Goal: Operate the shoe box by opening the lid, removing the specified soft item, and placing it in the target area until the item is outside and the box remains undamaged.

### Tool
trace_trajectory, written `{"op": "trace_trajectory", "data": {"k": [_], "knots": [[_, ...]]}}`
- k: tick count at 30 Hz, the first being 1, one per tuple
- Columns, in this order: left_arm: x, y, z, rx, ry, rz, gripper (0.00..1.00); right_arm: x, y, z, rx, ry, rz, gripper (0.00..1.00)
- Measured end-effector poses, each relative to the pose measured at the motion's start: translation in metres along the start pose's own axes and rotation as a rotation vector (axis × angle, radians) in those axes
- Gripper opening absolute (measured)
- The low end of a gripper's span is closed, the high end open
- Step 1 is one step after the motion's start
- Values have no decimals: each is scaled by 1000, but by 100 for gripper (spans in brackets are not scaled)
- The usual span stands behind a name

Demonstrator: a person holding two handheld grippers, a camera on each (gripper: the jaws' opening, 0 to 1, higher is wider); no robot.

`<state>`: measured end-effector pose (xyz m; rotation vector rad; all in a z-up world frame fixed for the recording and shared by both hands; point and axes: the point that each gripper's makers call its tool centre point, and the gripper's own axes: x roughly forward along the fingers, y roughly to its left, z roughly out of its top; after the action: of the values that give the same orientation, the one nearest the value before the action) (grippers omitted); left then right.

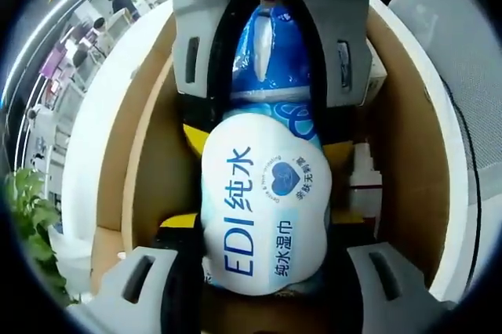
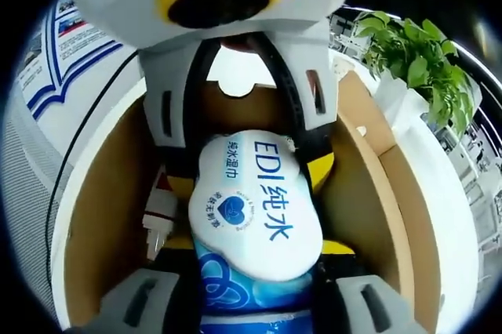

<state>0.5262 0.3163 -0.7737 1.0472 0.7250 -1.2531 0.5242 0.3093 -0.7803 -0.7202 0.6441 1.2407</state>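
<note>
A: Status?

B: Lid's already open. Wet-wipes pack (image 1: 263,208) is pinched at both ends, my left fingers (image 1: 263,283) on one end, right fingers (image 2: 259,303) on the other. Pack's low inside the shoe box (image 1: 149,169), not out yet.

A: Left to do?

B: Lift it clear, set it in the target area. Cardboard walls sit close both sides of the pack, so I'd go straight up; small bottle (image 2: 159,212) beside the pack.
</note>
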Motion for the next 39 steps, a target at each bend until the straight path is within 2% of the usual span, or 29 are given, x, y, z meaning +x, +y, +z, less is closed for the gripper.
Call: {"op": "trace_trajectory", "data": {"k": [7,19,39], "knots": [[-8,1,2,18,18,-17,59,-4,0,3,9,-16,-8,49],[-30,3,13,36,34,-19,59,-24,-1,17,1,-39,-21,49],[-74,4,30,38,61,-5,58,-62,3,48,-23,-72,-24,49]]}}
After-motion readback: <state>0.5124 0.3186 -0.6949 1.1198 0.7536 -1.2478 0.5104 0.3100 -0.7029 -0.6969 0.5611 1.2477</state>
